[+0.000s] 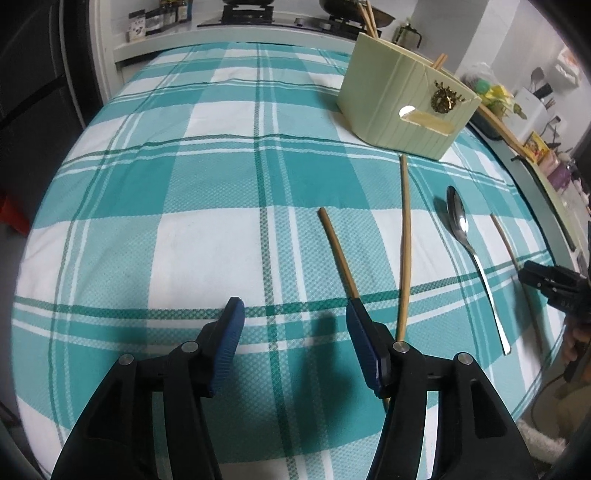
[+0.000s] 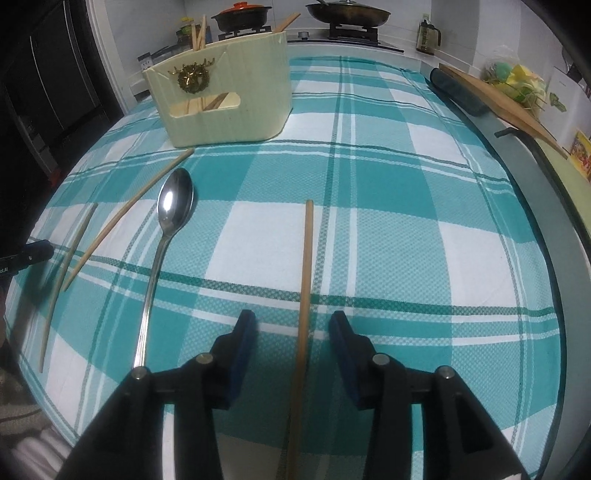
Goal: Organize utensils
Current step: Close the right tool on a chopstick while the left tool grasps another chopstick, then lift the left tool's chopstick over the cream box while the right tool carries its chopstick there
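Observation:
A pale green utensil holder (image 1: 402, 107) (image 2: 225, 99) stands on the teal checked cloth with several chopsticks in it. Three wooden chopsticks and a metal spoon (image 1: 469, 254) (image 2: 166, 236) lie loose on the cloth. My left gripper (image 1: 295, 314) is open above the cloth; one chopstick (image 1: 338, 251) runs under its right finger, another chopstick (image 1: 405, 243) lies just right of it. My right gripper (image 2: 293, 325) is open, its jaws on either side of a third chopstick (image 2: 304, 295), apart from it. The right gripper also shows at the left wrist view's right edge (image 1: 546, 284).
The table's dark rim (image 2: 546, 206) curves along the right. A stove with a red-lidded pot (image 2: 242, 14) and a pan (image 2: 347, 13) stands behind. A wooden board (image 2: 498, 107), jars and yellow-green clutter lie on the side counter.

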`<state>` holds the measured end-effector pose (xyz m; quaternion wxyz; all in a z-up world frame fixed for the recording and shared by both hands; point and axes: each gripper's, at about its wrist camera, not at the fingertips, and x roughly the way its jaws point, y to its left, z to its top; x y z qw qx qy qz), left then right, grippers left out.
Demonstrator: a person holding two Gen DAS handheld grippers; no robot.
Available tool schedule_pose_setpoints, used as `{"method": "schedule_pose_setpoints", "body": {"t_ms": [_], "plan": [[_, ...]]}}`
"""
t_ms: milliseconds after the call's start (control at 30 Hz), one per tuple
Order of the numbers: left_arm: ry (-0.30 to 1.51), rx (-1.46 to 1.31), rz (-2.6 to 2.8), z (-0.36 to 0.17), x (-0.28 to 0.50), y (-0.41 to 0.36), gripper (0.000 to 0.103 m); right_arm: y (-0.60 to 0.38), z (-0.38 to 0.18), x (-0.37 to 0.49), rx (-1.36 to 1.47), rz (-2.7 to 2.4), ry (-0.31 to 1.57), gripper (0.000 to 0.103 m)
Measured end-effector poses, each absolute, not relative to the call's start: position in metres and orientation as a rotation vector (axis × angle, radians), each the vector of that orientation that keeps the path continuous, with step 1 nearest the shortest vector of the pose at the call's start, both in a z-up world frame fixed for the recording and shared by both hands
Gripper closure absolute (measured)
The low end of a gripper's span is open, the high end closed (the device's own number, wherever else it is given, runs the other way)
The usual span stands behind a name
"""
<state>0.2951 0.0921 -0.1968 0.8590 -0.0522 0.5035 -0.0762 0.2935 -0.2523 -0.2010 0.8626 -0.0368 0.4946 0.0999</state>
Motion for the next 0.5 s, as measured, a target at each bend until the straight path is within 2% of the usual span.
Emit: {"method": "schedule_pose_setpoints", "body": {"t_ms": [133, 267, 300, 333, 400, 433, 467, 500], "plan": [[1.107, -0.048, -0.161, -0.208, 0.316, 0.070, 0.046, -0.250, -0.208, 0.308, -0.118, 0.220, 1.101, 0.060], [1.106, 0.055, -0.118, -0.208, 0.330, 0.051, 0.058, -0.243, -0.210, 0.326, -0.178, 0.231, 1.098, 0.060], [1.108, 0.062, -0.124, -0.207, 0.334, 0.047, 0.066, -0.240, -0.210, 0.333, -0.182, 0.237, 1.098, 0.061], [1.110, 0.069, -0.135, -0.207, 0.337, 0.044, 0.071, -0.237, -0.210, 0.340, -0.189, 0.242, 1.092, 0.064], [1.114, 0.076, -0.146, -0.205, 0.343, 0.039, 0.094, -0.229, -0.209, 0.358, -0.197, 0.254, 1.084, 0.074], [1.115, 0.074, -0.146, -0.205, 0.346, 0.039, 0.094, -0.225, -0.208, 0.367, -0.207, 0.251, 1.078, 0.091], [1.114, 0.057, -0.152, -0.205, 0.348, 0.040, 0.098, -0.223, -0.208, 0.375, -0.208, 0.251, 1.084, 0.097], [1.112, 0.028, -0.164, -0.203, 0.349, 0.043, 0.099, -0.222, -0.208, 0.382, -0.194, 0.248, 1.093, 0.097]]}}
